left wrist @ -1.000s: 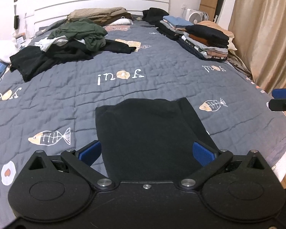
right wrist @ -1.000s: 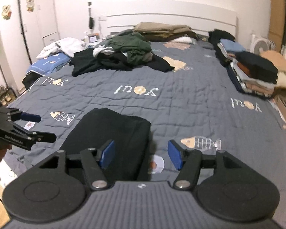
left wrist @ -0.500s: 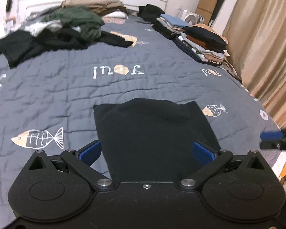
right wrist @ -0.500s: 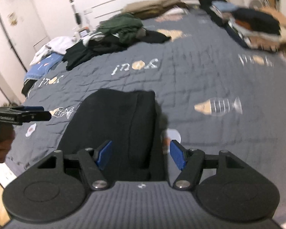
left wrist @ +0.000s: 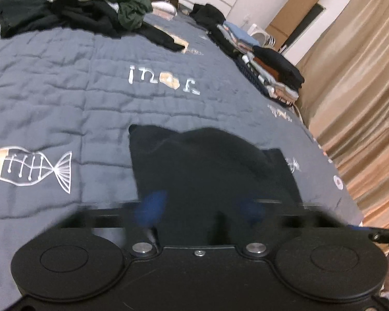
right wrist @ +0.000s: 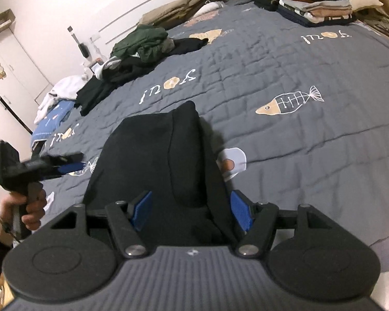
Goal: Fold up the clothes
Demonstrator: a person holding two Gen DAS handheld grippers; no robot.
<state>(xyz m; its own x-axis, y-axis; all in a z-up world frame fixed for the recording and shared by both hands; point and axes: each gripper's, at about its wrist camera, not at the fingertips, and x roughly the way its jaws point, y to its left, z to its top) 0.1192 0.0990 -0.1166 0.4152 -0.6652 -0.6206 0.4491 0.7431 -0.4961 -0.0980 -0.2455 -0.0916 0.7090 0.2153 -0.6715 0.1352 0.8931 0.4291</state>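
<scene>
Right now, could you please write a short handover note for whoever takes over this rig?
Left gripper: blurred, apparently mid-move, state unclear.
Right gripper: open, jaws astride the near edge of the folded black garment, not clamped.
Done: folded stacks at the far right of the bed.
Left: move the black garment, then fold the unfolded heap near the headboard.

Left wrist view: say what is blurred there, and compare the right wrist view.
Left wrist view: the left gripper and its blue jaws smear with motion, and the black garment has soft edges. Right wrist view: the right gripper is sharp, the quilt bends with fisheye distortion.
</scene>
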